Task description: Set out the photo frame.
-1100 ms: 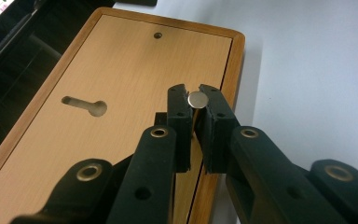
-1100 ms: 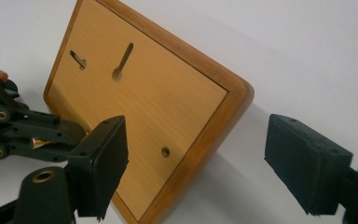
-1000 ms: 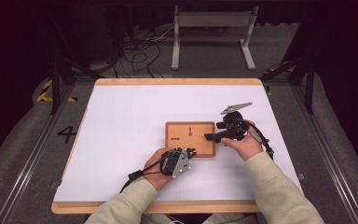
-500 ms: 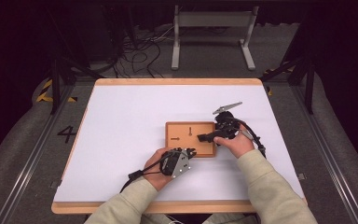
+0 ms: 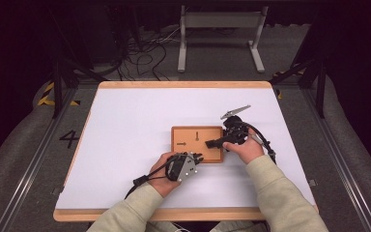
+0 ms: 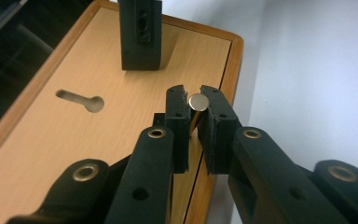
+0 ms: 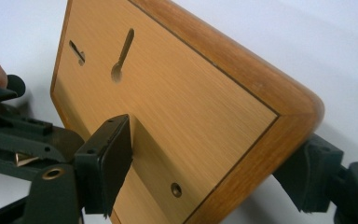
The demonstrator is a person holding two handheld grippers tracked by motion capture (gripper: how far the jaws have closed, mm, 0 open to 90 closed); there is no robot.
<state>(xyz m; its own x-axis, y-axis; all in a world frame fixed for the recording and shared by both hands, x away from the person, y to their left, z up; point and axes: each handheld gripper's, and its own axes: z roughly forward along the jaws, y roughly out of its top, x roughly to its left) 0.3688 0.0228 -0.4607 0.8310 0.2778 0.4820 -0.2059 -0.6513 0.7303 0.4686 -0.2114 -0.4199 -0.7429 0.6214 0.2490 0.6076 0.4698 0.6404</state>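
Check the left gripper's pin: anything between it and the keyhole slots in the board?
Nothing visible. The left gripper holds the metal pin over the wooden board near its edge. The nearest keyhole slot lies open on bare wood. The right gripper's jaw rests farther back, off that line.

L tongs (image 5: pixel 197 158) nearly shut, just opening a bit; R tongs (image 5: pixel 211 143) wide, just closing.

The board (image 5: pixel 197 144) lies on the bench (image 5: pixel 125 125), a little toward four o'clock from the bench's middle. The left gripper (image 5: pixel 199 158) sits at the board's six o'clock edge, with a pin (image 6: pixel 198 101) between its jaws. The right gripper (image 5: pixel 210 143) straddles the board's three o'clock edge, one jaw on the board's top.
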